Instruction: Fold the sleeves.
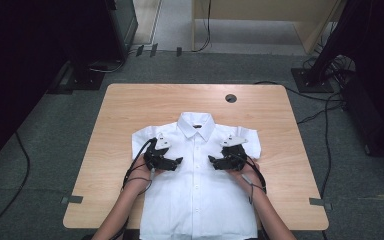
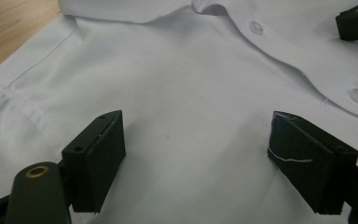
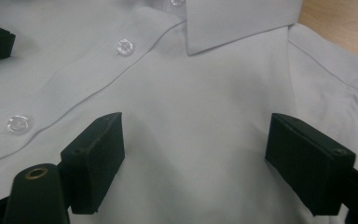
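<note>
A white short-sleeved shirt lies flat and buttoned on the wooden table, collar toward the far side. My left gripper hovers over the shirt's chest left of the button row, jaws wide apart with only flat cloth under them. My right gripper mirrors it right of the button row, also open over smooth cloth. The two grippers point toward each other across the placket. In the right gripper view the collar tip and two buttons lie just beyond the jaws.
The table has a round cable hole near its far edge. The shirt's hem hangs over the table's near edge. Cables trail from both grippers along the person's forearms. Dark equipment stands and floor cables surround the table.
</note>
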